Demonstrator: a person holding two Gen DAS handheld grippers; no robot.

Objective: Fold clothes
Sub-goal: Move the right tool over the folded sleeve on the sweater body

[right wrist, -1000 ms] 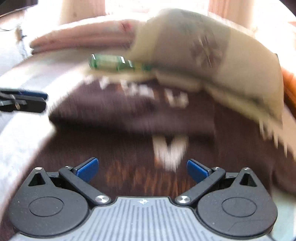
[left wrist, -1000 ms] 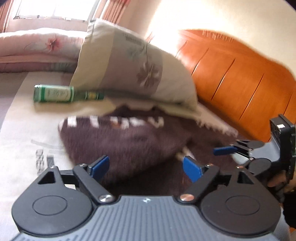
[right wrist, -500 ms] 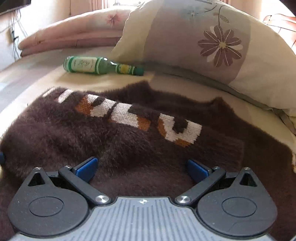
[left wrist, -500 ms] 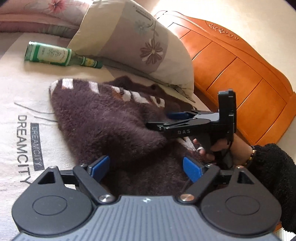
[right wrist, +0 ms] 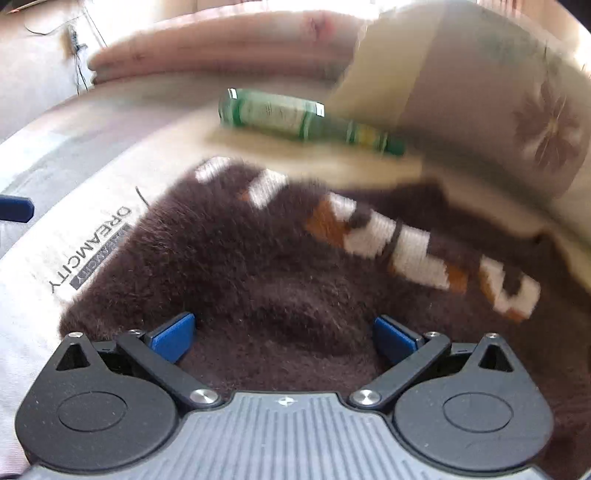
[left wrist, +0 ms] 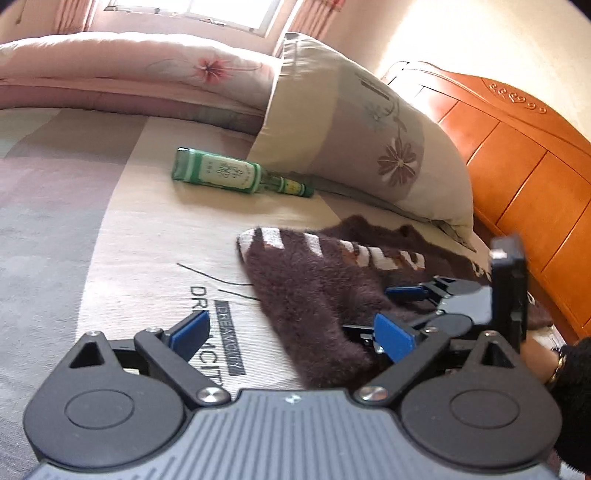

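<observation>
Lying on its side on the bed (left wrist: 110, 229), a green glass bottle (left wrist: 221, 175) rests just beside the lower edge of a flowered pillow (left wrist: 362, 147), its neck pointing toward the pillow; whether anything is in it cannot be told. The brown fuzzy sweater (left wrist: 314, 295), banded with white and orange blocks, is spread on the bed toward the headboard side, nearer the cameras than the bottle and beside the printed "DREAMCITY" lettering (left wrist: 218, 339) on the sheet.

The left gripper (left wrist: 291, 334) has its fingers spread wide, holding nothing, above the sheet and the sweater's near edge. The right gripper (right wrist: 284, 338) also has its fingers spread apart, low over the sweater with no fabric pinched between them.

Only the left wrist view shows the orange wooden headboard (left wrist: 517, 166), the window (left wrist: 192, 11), the folded pink quilt (left wrist: 129, 66), and the right gripper from outside, held by a hand (left wrist: 535, 358) in a dark sleeve. The right wrist view is motion-blurred and shows one blue fingertip of the left gripper at its left edge.
</observation>
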